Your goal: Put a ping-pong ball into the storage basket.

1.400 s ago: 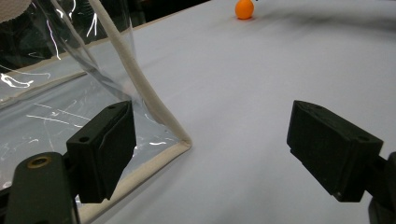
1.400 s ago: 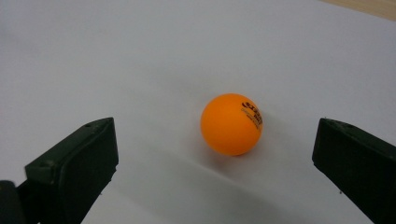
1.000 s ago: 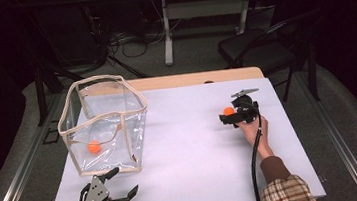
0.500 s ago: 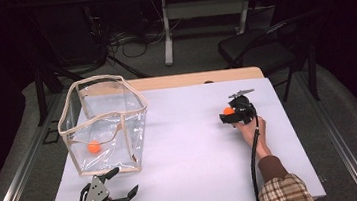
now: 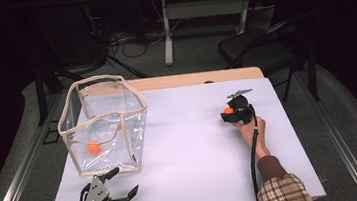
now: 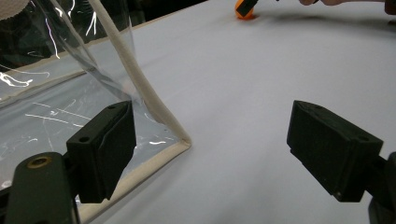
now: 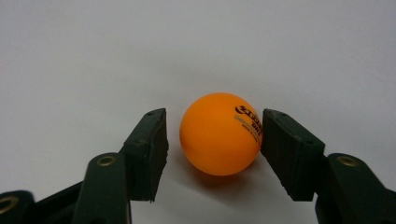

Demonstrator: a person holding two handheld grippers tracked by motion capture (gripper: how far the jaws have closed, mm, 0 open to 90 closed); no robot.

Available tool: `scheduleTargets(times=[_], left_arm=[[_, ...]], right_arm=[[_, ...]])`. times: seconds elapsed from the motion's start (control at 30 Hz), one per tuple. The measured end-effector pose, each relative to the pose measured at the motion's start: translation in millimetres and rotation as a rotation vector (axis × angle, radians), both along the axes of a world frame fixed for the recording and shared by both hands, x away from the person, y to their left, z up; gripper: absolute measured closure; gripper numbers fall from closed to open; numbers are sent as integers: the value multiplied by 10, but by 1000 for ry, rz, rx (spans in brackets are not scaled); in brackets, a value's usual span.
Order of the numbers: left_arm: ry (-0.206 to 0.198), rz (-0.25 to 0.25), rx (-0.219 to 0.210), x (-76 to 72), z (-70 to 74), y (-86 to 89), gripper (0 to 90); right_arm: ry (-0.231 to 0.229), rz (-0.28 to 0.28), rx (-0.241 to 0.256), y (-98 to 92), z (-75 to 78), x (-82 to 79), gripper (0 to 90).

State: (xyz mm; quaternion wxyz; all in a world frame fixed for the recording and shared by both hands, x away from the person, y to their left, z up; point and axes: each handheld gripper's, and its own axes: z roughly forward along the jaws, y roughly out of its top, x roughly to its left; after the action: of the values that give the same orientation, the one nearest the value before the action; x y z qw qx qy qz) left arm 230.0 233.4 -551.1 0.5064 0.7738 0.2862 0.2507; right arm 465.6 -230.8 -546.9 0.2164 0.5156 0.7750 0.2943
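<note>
The jaws of the right gripper stand apart around an orange ball on the white table; the right jaw touches it, and a slim gap shows at the left jaw. The left gripper, jaws wide open, rests beside a clear bag holding a second orange ball.

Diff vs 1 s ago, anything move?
Barely. The right claw has crept slightly toward the person, its jaws flanking the orange ball on the table with a gap on one side, not clamped. The left claw, clear bag and the ball inside it stayed put.
</note>
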Motion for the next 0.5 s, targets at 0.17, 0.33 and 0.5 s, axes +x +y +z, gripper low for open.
scheduleTargets(times=[0.17,0.33,0.5], left_arm=[[0,1,0,1,0,1,158],[-1,0,0,0,0,1,158],[-1,-1,-1,0,0,2,158]], right_arm=[[7,-8,-6,-2,-14,7,492],[6,-6,-15,-1,-7,3,501],[-3,2,-12,-5,29,-22,501]])
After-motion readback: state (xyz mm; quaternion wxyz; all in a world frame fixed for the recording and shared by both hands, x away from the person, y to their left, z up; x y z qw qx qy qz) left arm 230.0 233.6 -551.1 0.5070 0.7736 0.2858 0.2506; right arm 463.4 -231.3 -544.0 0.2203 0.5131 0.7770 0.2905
